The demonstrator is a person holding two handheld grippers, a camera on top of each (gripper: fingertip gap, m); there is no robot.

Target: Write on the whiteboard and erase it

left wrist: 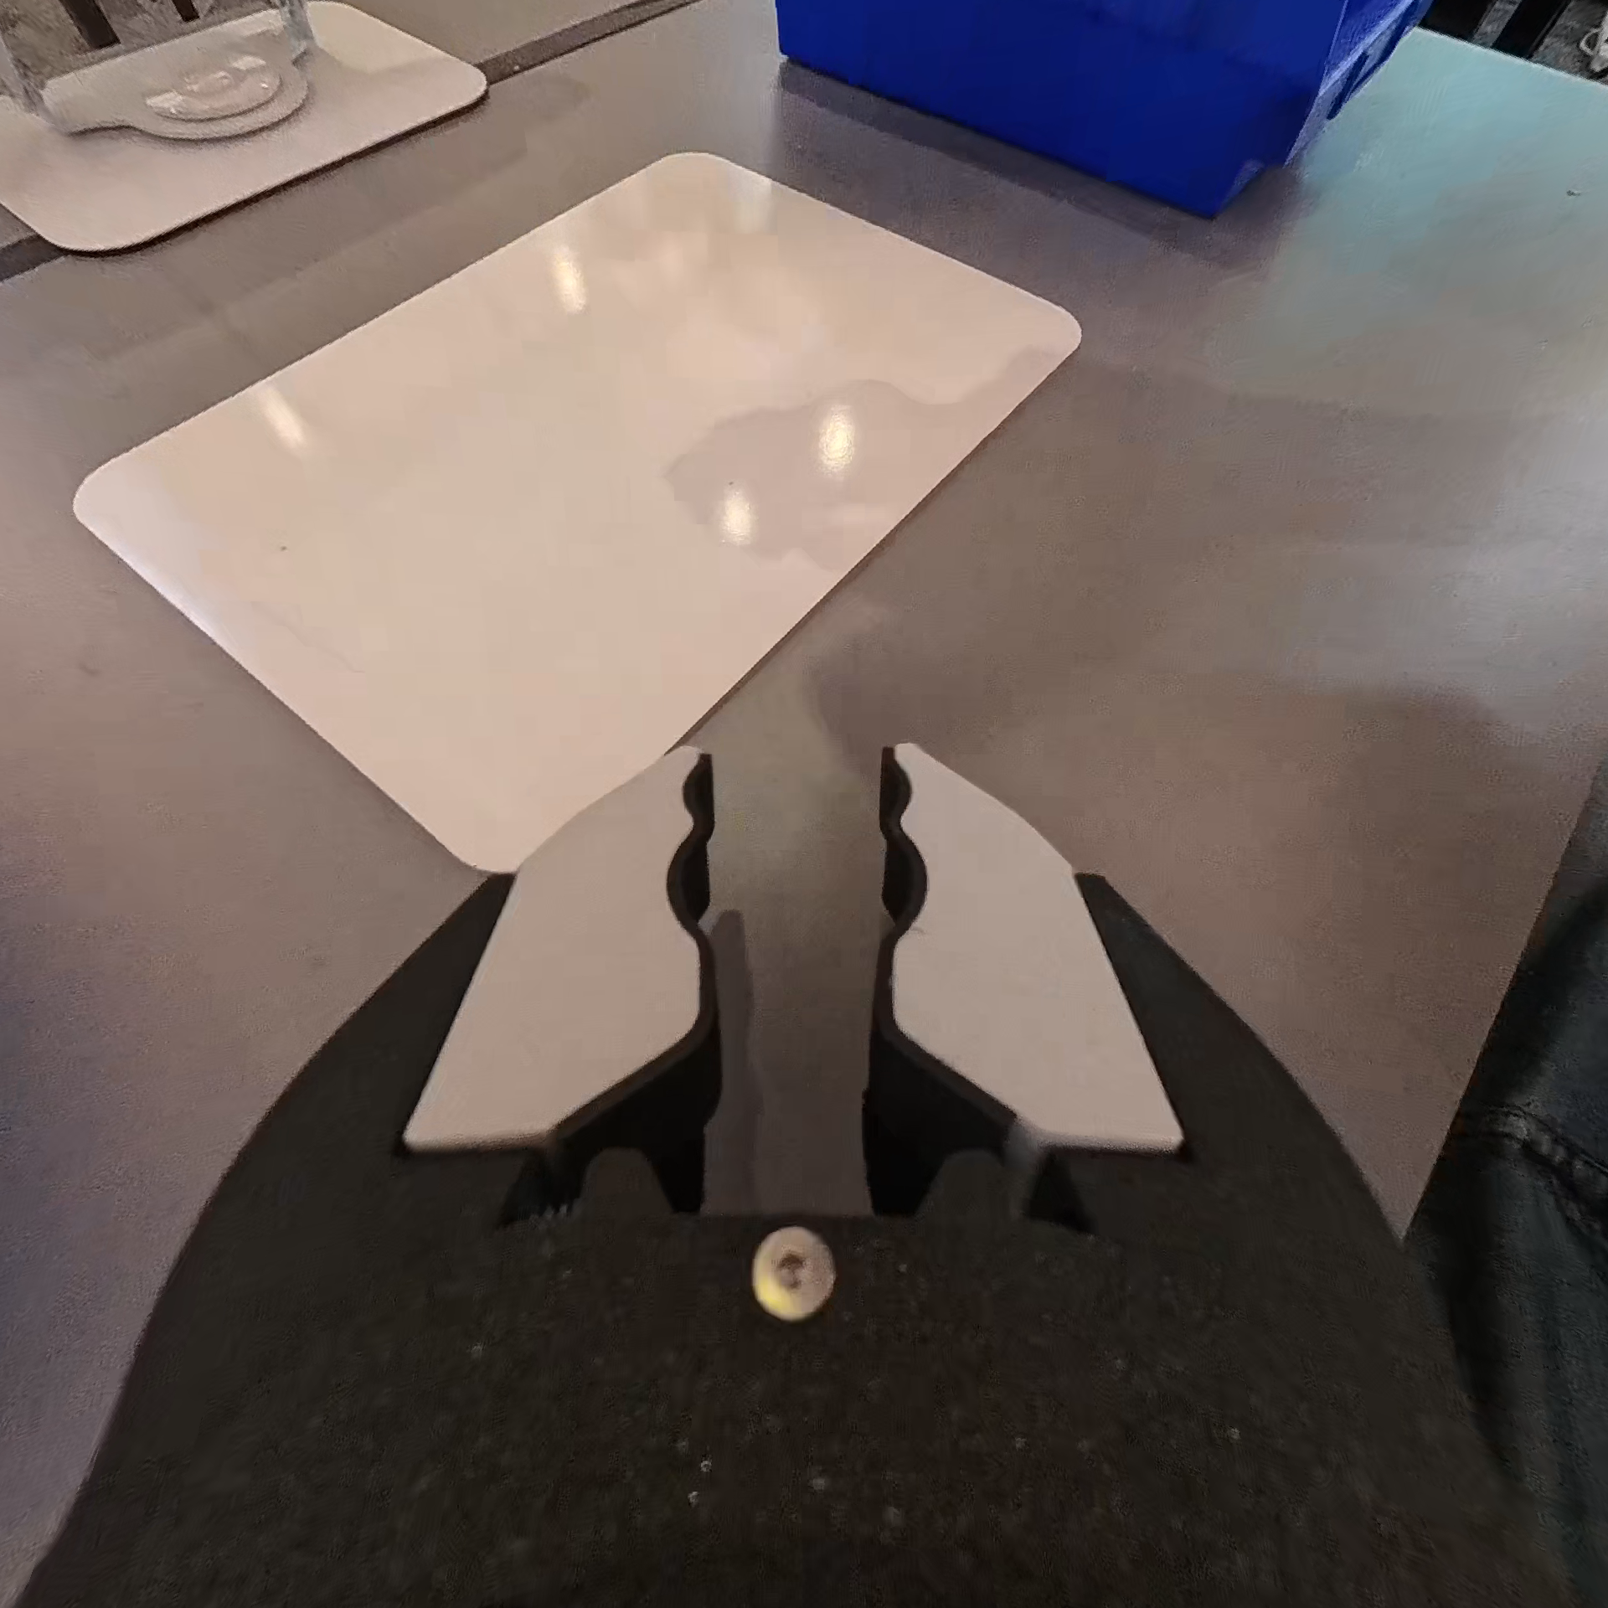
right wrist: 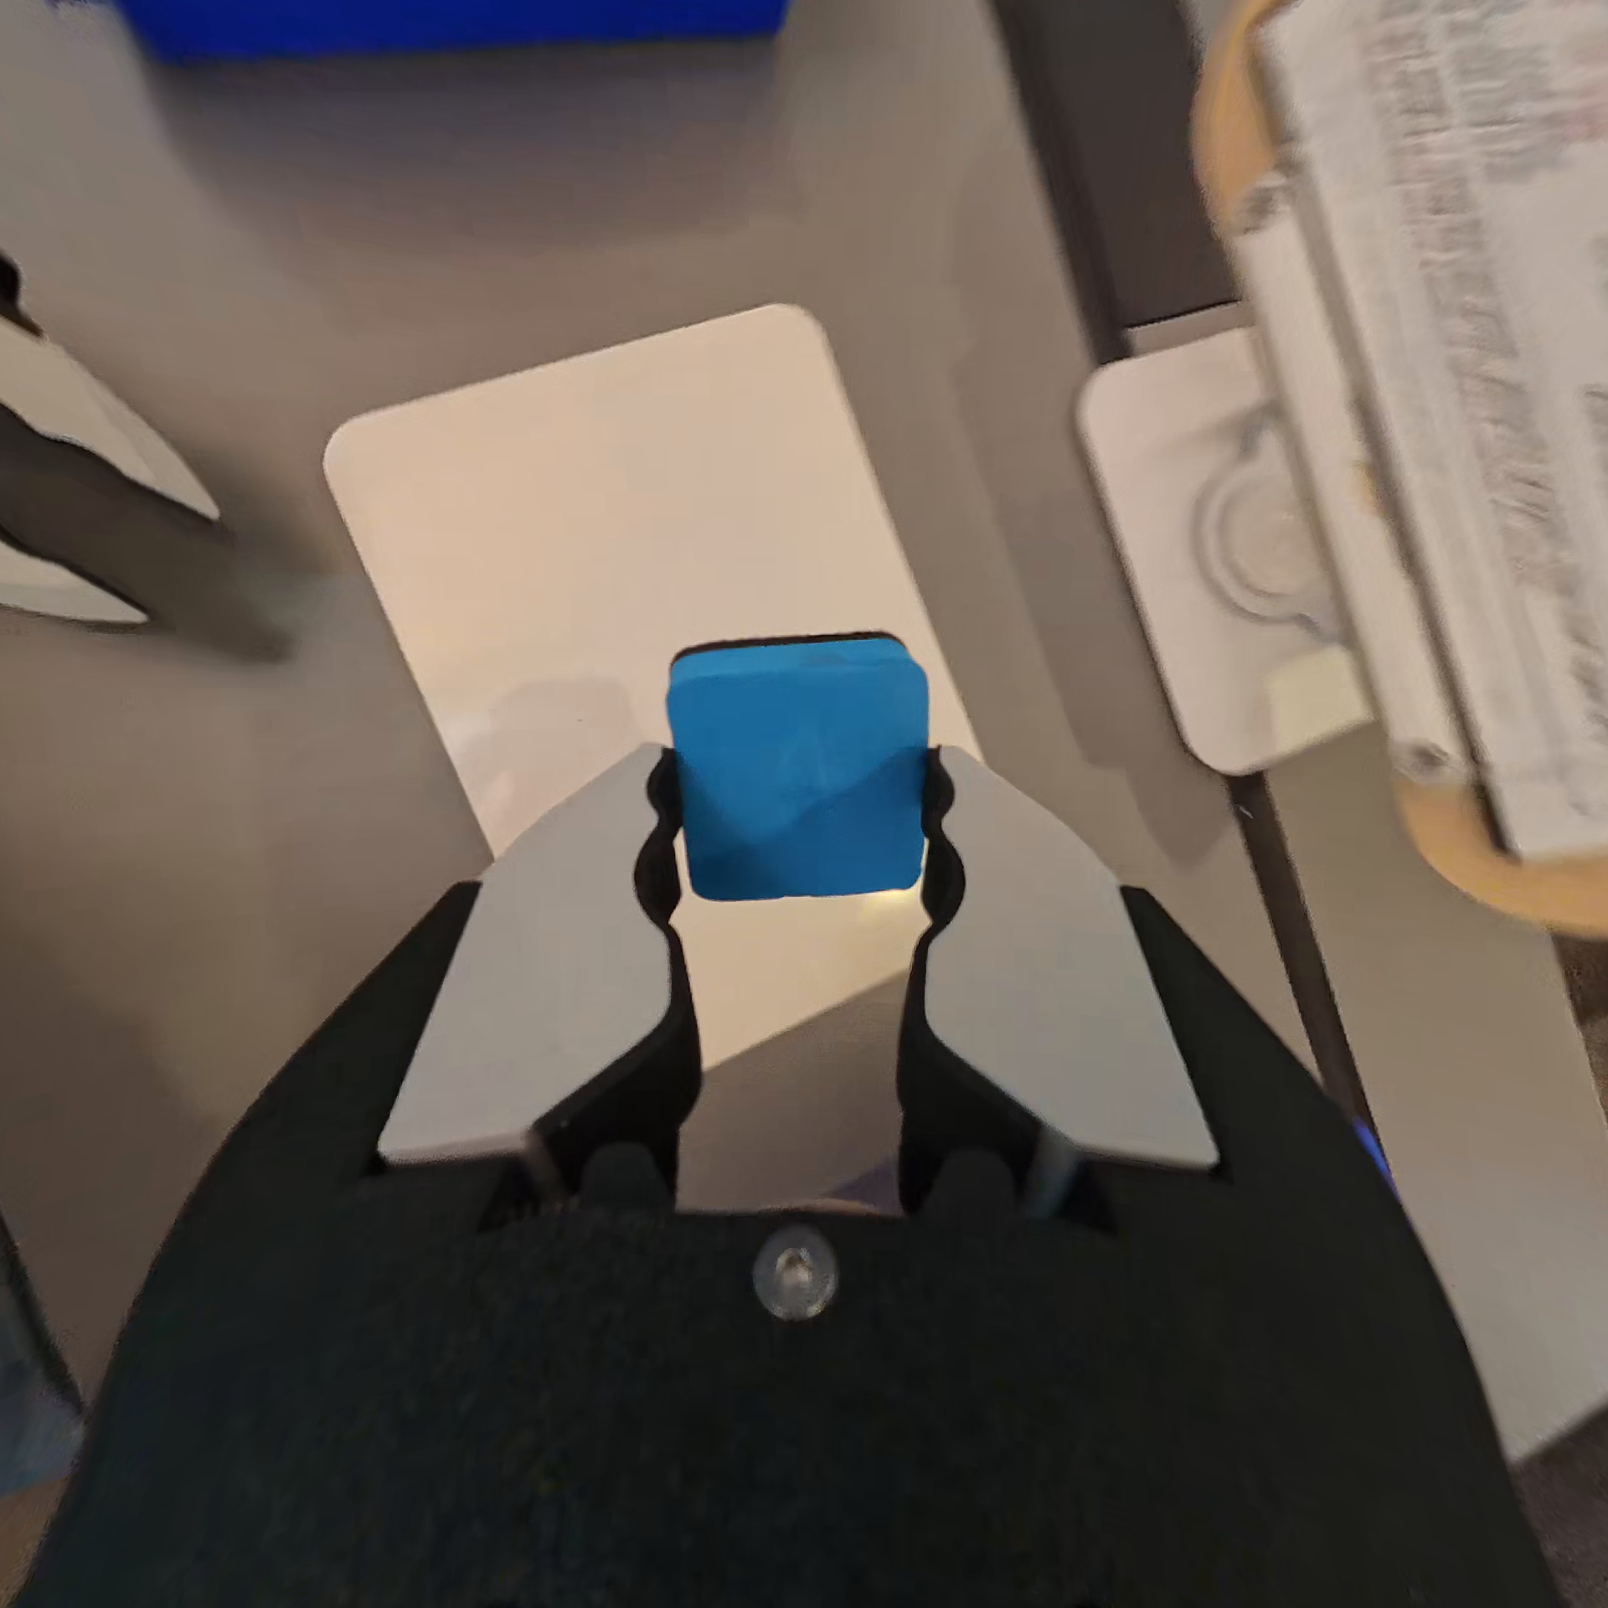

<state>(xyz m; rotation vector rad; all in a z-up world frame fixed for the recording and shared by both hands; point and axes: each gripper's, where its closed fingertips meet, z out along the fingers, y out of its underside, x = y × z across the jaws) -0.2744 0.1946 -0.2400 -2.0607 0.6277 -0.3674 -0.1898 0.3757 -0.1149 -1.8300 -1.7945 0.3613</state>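
Closest to the right wrist camera, the right tongs (right wrist: 799, 766) are clamped on a blue eraser (right wrist: 796, 770), pinching it by two opposite sides so that its flat underside can face the whiteboard (right wrist: 600, 522) below. Whether the eraser touches the board or hangs just above it, I cannot tell; it sits over the board's near half. Gripping the block by its flanks likely leaves the wiping face free.

No writing shows on the whiteboard in either view, only lamp reflections and faint smudges, so the wiping looks largely done, or the blur hides what remains.

Off the whiteboard's near edge, the left tongs (left wrist: 796, 766) stand parted and empty above the grey table (left wrist: 1218, 522), apparently kept out of the eraser's path. They appear too at the left edge of the right wrist view.

Beyond the whiteboard's far side stands a blue bin (left wrist: 1088, 96). To the whiteboard's other side lies a second white board (left wrist: 261, 148) carrying a clear container (left wrist: 165, 61). Blurred printed packaging (right wrist: 1436, 435) intrudes nearby; what it is I cannot tell.
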